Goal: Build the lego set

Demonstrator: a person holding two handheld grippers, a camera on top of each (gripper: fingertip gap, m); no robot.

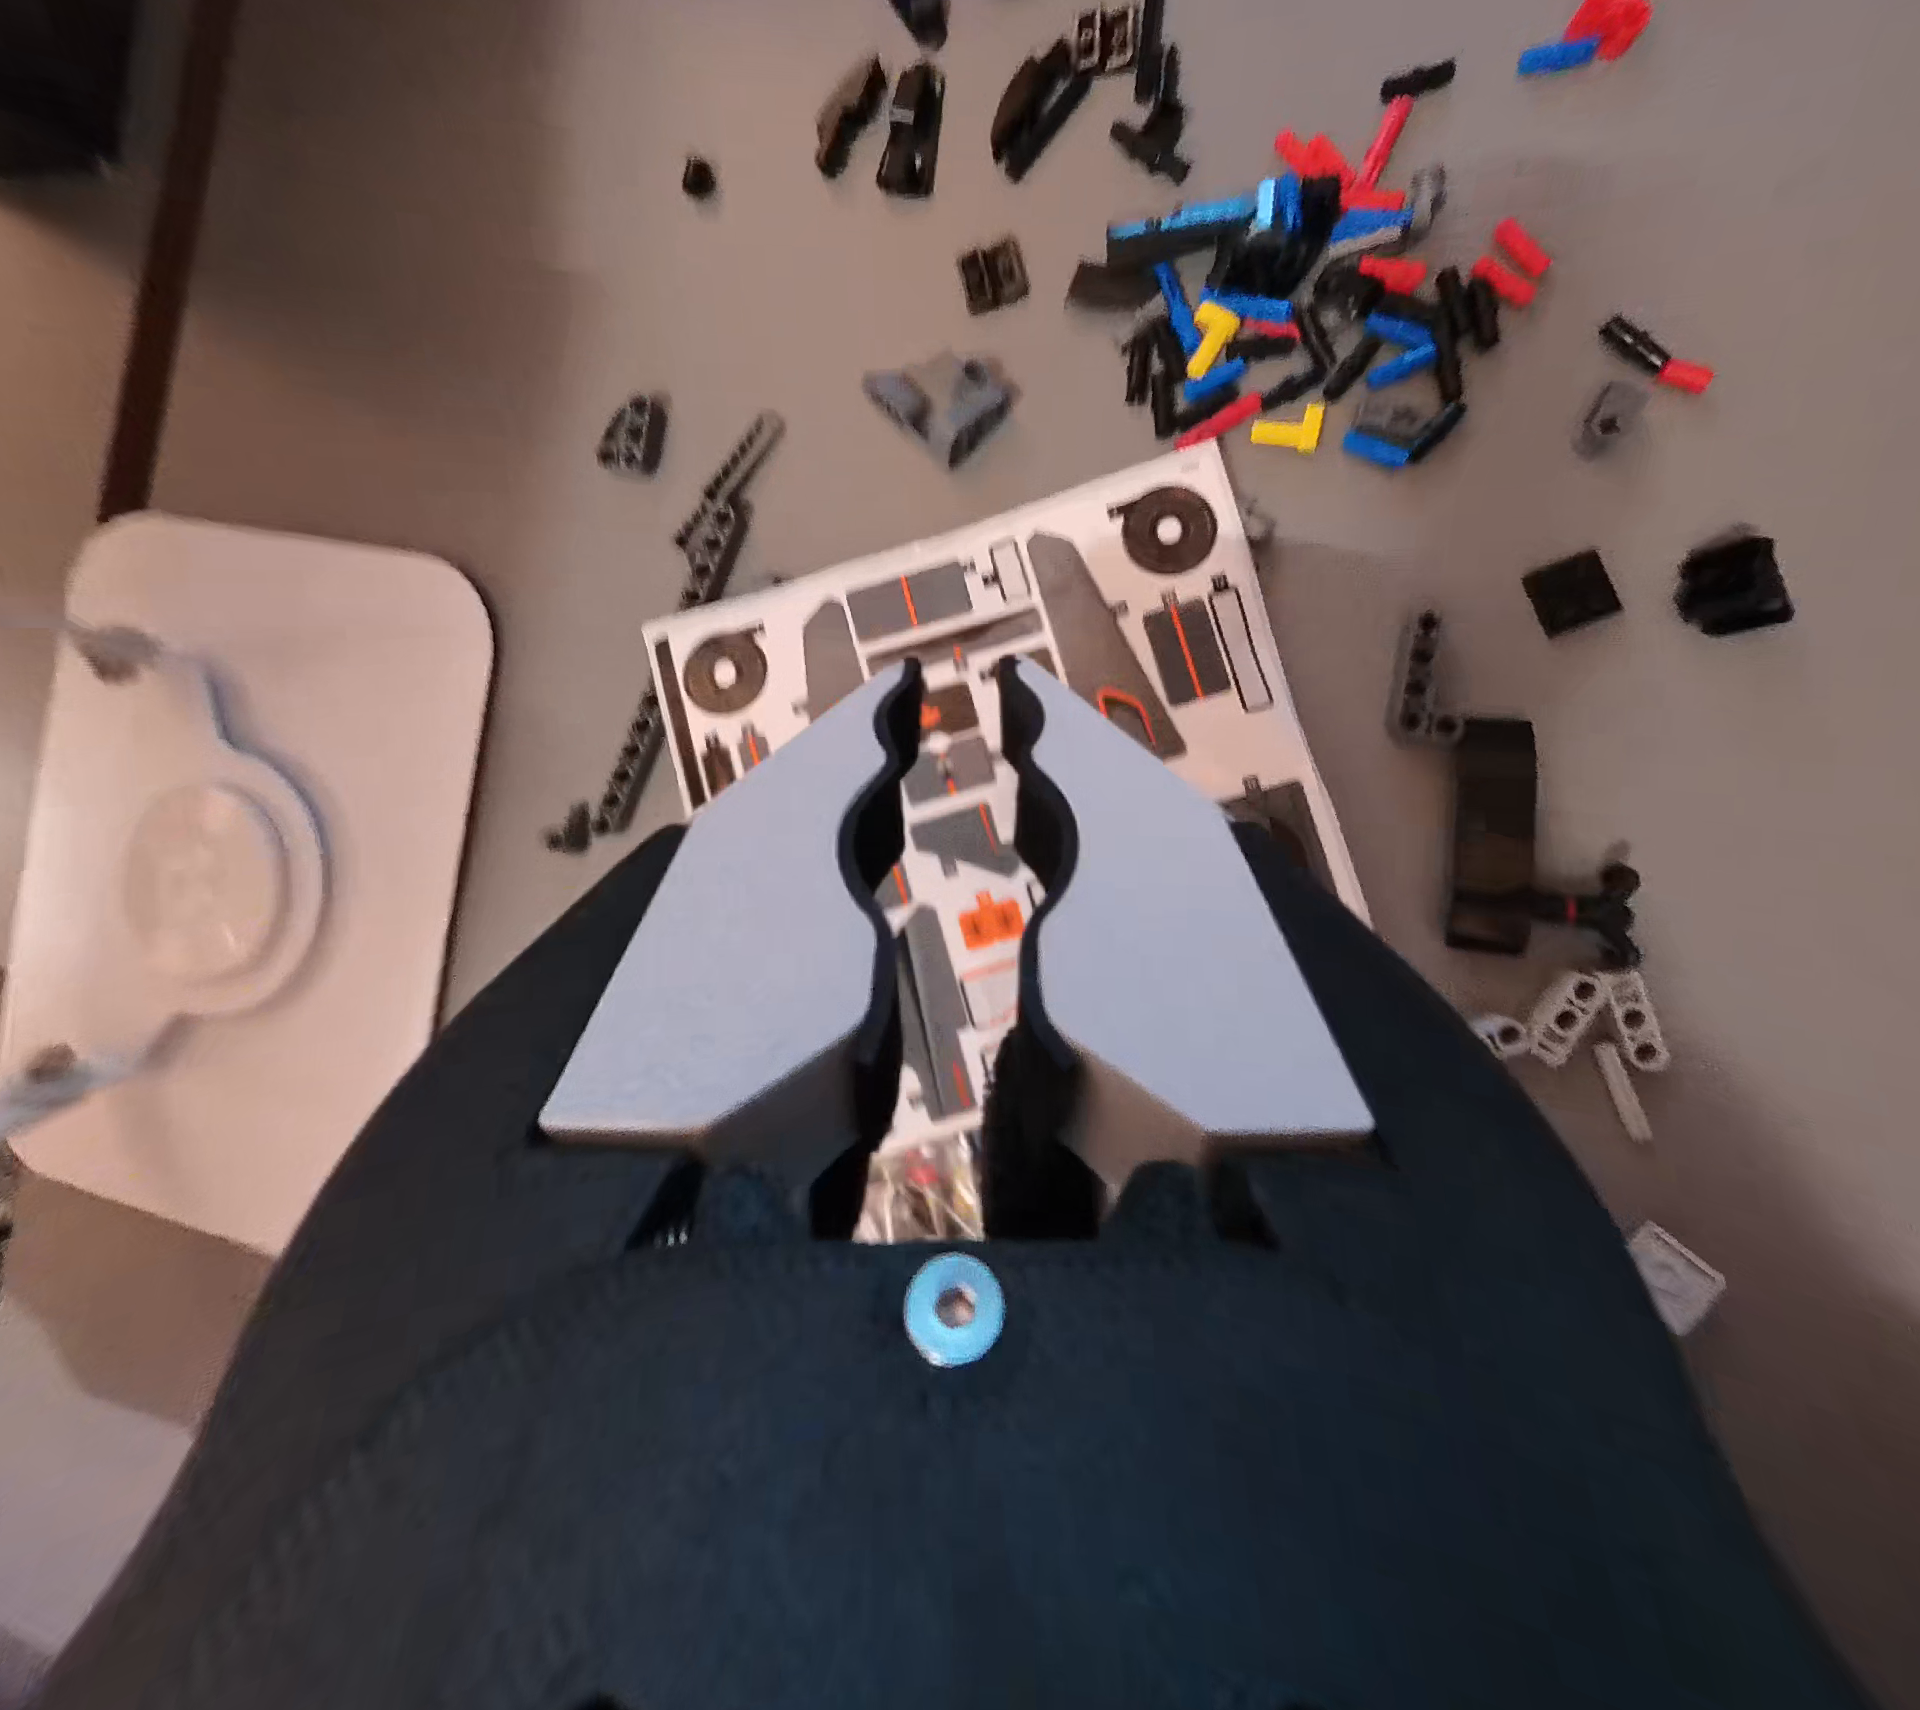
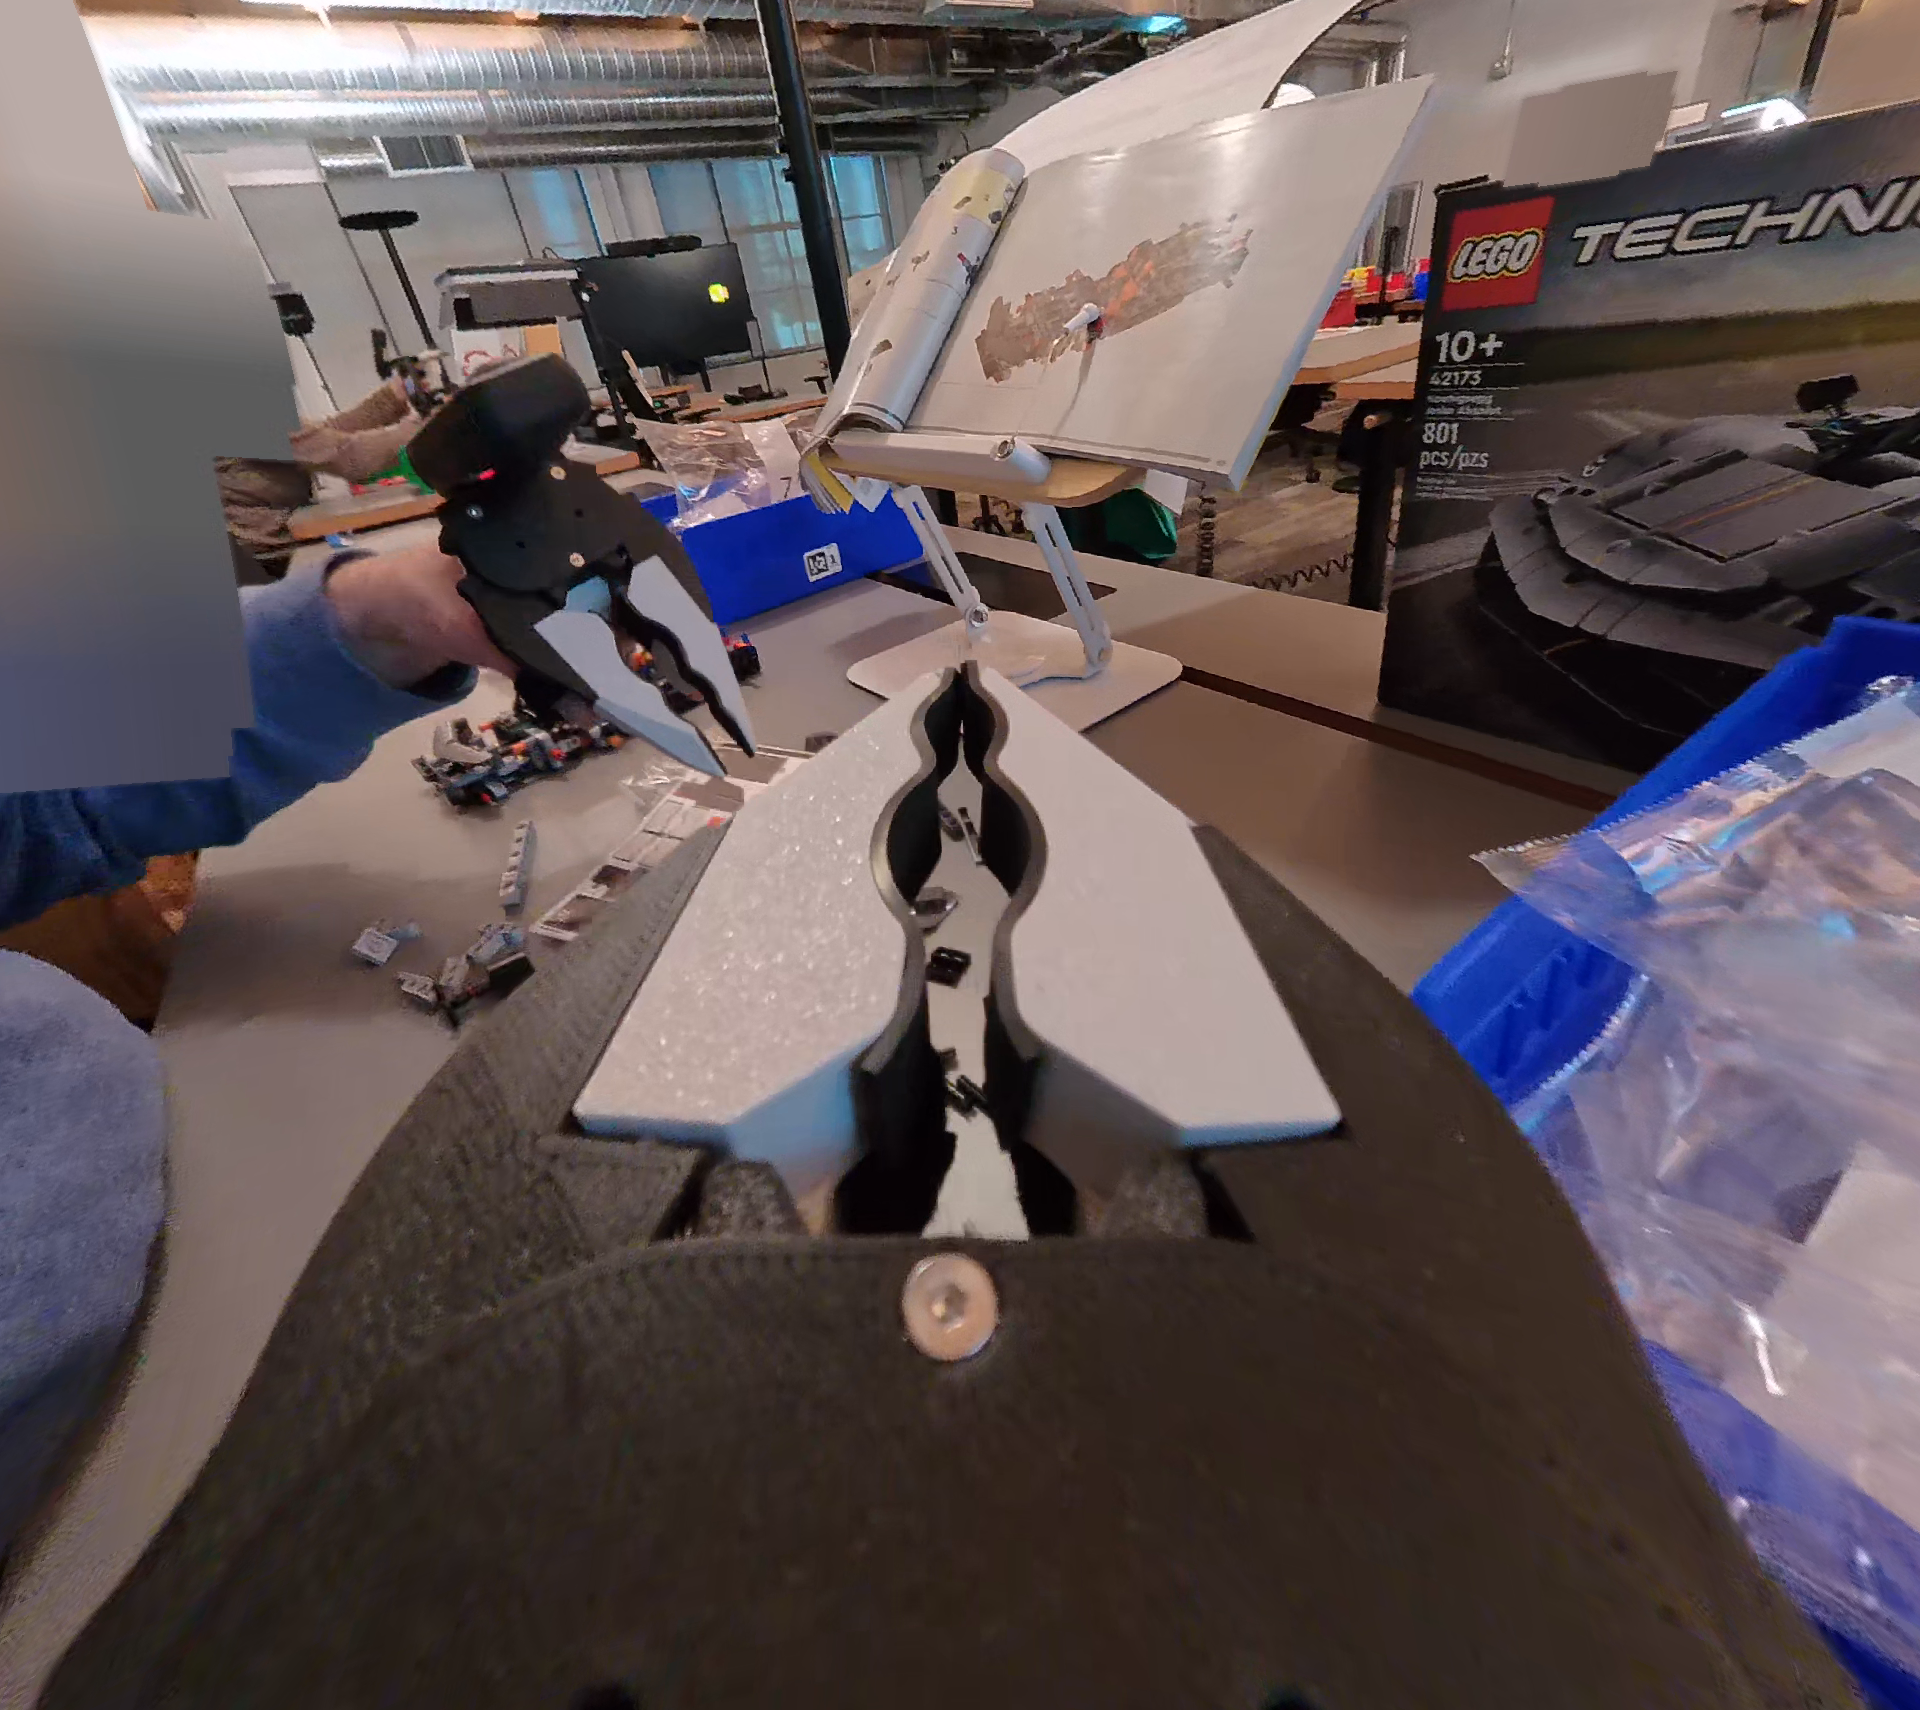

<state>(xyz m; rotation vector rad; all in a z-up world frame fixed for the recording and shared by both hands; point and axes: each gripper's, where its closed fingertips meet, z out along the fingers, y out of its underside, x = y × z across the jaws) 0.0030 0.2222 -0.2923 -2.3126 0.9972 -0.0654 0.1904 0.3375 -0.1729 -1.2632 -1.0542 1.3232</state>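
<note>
Lego pieces (image 1: 1299,299) and sticker sheet (image 1: 977,725) under left gripper (image 1: 961,673), jaws slightly apart; right gripper (image 2: 964,686), jaws together.

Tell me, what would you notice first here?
First, the pile of red, blue, yellow and black bricks scattered on the grey table. Next, the sticker sheet lying under the left hand-held gripper. Behind, an open instruction book leans on a stand, beside the set's box.
</note>
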